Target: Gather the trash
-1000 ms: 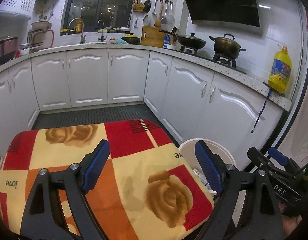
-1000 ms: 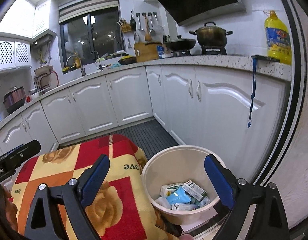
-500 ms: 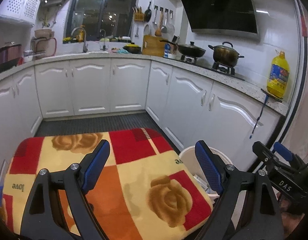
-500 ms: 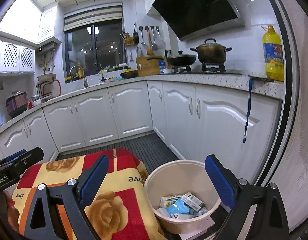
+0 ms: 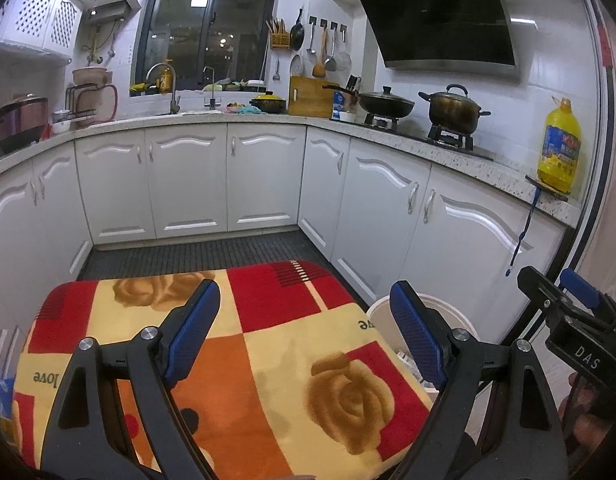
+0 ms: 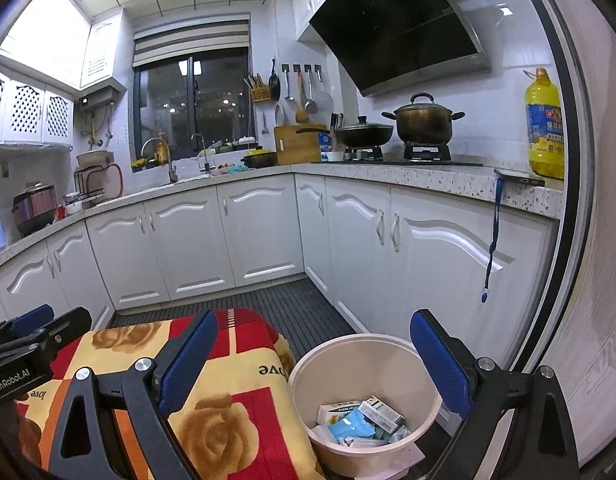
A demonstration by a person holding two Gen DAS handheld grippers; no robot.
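Observation:
A white round bin (image 6: 364,396) stands on the floor to the right of a table under a red, orange and yellow rose-print cloth (image 5: 268,352). Small cartons and a blue packet of trash (image 6: 360,422) lie in its bottom. My right gripper (image 6: 314,360) hangs open above the bin's left rim, nothing between its blue pads. Over the cloth my left gripper (image 5: 304,330) is open and empty too; only the bin's rim (image 5: 378,308) shows behind its right finger. The right gripper's body (image 5: 568,340) appears at the far right of the left wrist view.
White kitchen cabinets (image 6: 260,232) run in an L behind, with a speckled counter (image 6: 428,178) holding pots, a stove and a yellow oil bottle (image 6: 544,124). A dark ribbed mat (image 5: 196,254) covers the floor between table and cabinets. A blue strap (image 6: 492,240) hangs off the counter.
Both views have tilted up, so the table and bin sit lower in frame and more wall and ceiling show. The right gripper rose slightly. Both stay open and empty.

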